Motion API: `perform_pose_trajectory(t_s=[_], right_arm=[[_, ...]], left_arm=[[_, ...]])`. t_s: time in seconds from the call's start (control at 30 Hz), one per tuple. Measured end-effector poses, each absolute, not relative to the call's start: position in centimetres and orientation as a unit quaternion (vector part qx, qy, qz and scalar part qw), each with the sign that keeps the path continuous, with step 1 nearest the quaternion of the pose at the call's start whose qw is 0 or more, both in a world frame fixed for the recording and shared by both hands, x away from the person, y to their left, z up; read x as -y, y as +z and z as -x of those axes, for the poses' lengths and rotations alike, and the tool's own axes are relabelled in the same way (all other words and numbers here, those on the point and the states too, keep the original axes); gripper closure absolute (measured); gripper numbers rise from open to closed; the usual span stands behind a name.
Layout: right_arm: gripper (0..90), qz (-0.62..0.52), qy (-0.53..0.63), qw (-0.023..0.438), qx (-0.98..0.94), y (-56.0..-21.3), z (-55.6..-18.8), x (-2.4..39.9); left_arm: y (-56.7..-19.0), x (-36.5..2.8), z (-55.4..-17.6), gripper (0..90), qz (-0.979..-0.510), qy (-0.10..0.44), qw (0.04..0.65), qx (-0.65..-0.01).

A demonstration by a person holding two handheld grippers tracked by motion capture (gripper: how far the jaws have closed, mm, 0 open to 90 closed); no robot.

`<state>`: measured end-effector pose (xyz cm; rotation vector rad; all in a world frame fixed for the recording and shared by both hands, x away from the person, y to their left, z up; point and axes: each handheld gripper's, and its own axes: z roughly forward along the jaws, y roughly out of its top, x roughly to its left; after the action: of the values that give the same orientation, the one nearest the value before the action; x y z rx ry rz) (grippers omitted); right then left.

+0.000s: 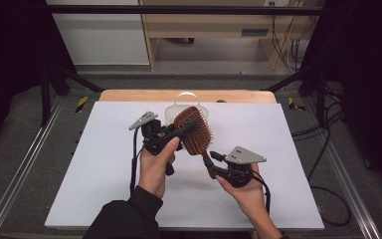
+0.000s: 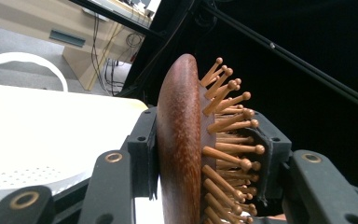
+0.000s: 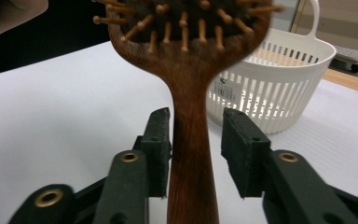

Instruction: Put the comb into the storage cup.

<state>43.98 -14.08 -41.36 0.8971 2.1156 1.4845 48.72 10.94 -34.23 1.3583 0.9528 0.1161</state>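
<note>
The left hand rises from the near edge of the worktop on a dark-sleeved forearm, the wrist bent so that the left gripper points to the right and slightly away from the person, held clear above the white surface. Its jaws are clamped across the head of the wooden hairbrush: in the left gripper view one pad lies flat on the smooth rounded back of the head and the other presses in among the peg-like bristles. The brush hangs in the air between the two hands, head up and away, handle slanting down toward the person's right. The right hand comes in from the lower right, palm turned upward, with the right gripper aimed up and to the left at the end of that handle. Its jaws stand apart on either side of the handle; in the right gripper view the left pad is at or just beside the wood, the right pad clearly off it with a gap showing. Just behind the brush head, toward the far edge of the worktop, stands a white slotted basket with a loop handle.
</note>
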Motion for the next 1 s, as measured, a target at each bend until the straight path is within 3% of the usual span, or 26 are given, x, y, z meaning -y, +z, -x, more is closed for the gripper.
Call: perform_pose_trajectory(t_s=[0.23, 0.53, 0.6, 1.0], right_arm=[[42.6, -0.322, 0.553, 0.213, -0.738, -41.2, -42.9, 16.6], [15.4, -0.354, 0.553, 0.263, -0.707, -42.3, -43.2, 20.2], [9.1, -0.367, 0.553, 0.252, -0.704, -42.5, -43.2, 20.7], [6.2, -0.376, 0.531, 0.247, -0.718, -43.6, -43.8, 21.0]], left_arm=[[-33.0, -11.8, -48.8, 51.5, -0.599, 0.07, 0.677, -0.422], [-31.1, -11.8, -48.8, 51.5, -0.595, 0.081, 0.684, -0.414], [-30.7, -11.7, -49.0, 51.5, -0.595, 0.083, 0.685, -0.413], [-27.4, -11.1, -51.6, 51.4, -0.594, 0.1, 0.691, -0.399]])
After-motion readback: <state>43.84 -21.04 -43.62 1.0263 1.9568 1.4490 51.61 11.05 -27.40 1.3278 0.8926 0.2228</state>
